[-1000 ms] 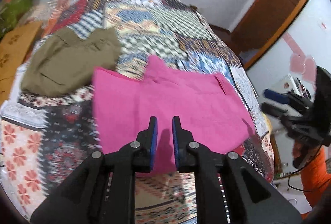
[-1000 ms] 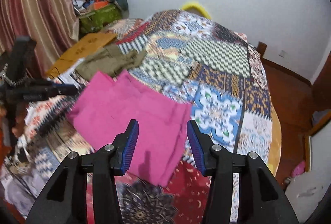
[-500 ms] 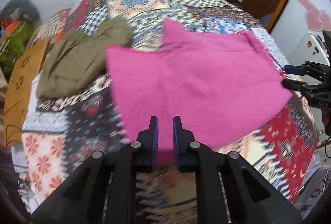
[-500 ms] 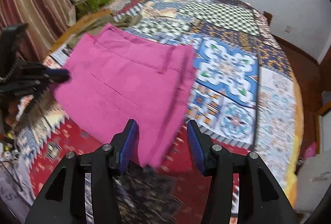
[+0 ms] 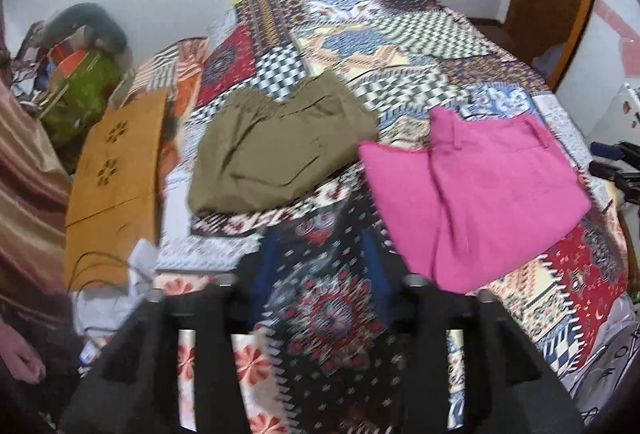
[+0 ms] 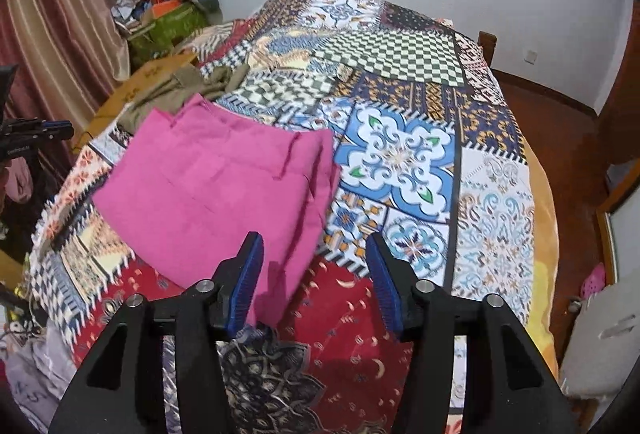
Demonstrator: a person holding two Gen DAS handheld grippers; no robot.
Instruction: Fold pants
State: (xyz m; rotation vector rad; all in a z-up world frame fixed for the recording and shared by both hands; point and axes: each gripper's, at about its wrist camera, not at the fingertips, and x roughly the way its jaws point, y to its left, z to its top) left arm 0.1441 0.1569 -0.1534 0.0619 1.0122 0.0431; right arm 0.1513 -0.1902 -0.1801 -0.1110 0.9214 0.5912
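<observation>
Folded pink pants (image 5: 476,189) lie on the patterned bedspread (image 5: 400,45); in the right wrist view the pink pants (image 6: 224,189) sit just ahead and left of my right gripper (image 6: 316,274), which is open and empty above the bed. My left gripper (image 5: 320,274) is open, blurred by motion, and empty; the pink pants lie to its right. Olive-green pants (image 5: 276,145) lie folded beyond the left gripper and also show in the right wrist view (image 6: 176,89).
A tan cardboard piece (image 5: 116,169) lies at the bed's left edge. A pile of bags and clutter (image 6: 168,9) stands by the curtain (image 6: 52,33). The bed's right edge (image 6: 540,193) drops to a wooden floor.
My left gripper has opened, let go of the pink pants, and swung left. The pink pants now lie flat on the bed. My right gripper stayed open and pulled back slightly.
</observation>
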